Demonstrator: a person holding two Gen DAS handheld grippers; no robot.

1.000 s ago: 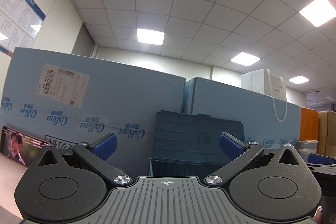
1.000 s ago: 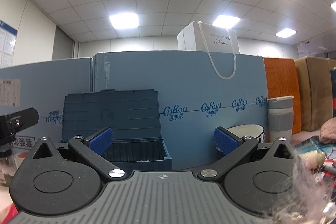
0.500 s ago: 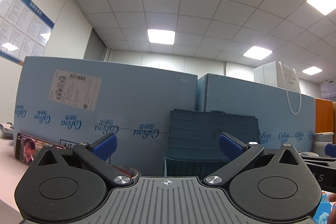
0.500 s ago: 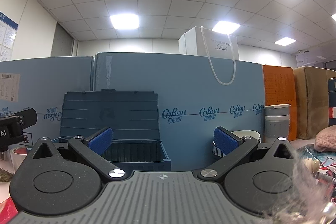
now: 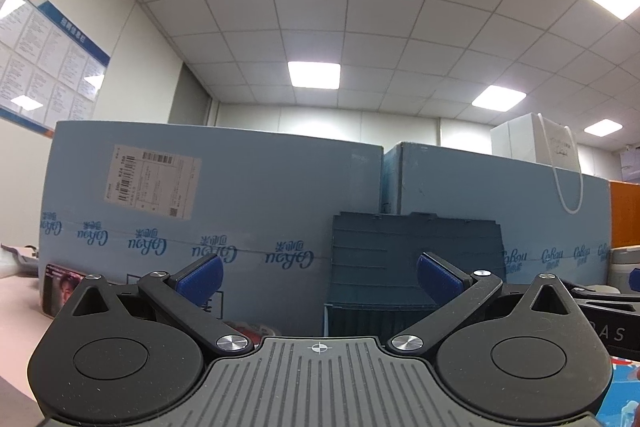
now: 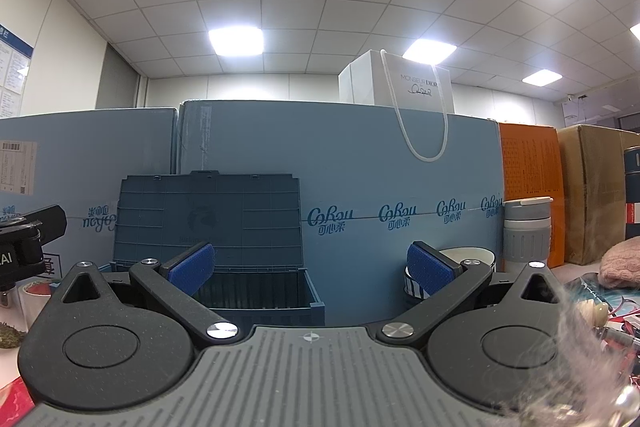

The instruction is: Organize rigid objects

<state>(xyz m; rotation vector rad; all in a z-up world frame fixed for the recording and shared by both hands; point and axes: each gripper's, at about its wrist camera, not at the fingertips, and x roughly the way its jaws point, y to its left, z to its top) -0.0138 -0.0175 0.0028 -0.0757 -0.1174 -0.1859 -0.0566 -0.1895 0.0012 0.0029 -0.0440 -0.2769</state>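
A dark blue plastic crate [image 6: 256, 287] with its lid raised stands against the blue cartons; it also shows in the left wrist view [image 5: 412, 279]. My left gripper [image 5: 318, 275] is open and empty, aimed level at the cartons left of the crate. My right gripper [image 6: 310, 265] is open and empty, aimed just right of the crate. A white bowl [image 6: 468, 255] and a grey-and-white cup [image 6: 526, 235] stand to the right. The left gripper's body [image 6: 24, 247] shows at the left edge of the right wrist view.
Tall blue cartons [image 5: 224, 215] wall off the back. A white gift bag [image 6: 400, 79] sits on top. Orange [image 6: 530, 195] and brown boxes [image 6: 596, 187], a pink cloth [image 6: 622, 263] and small clutter lie at the right. A printed box [image 5: 60, 287] lies at left.
My left gripper has swung left and tilted up: the crate has slid rightward in its view. My right gripper has tilted up slightly. Both stay open.
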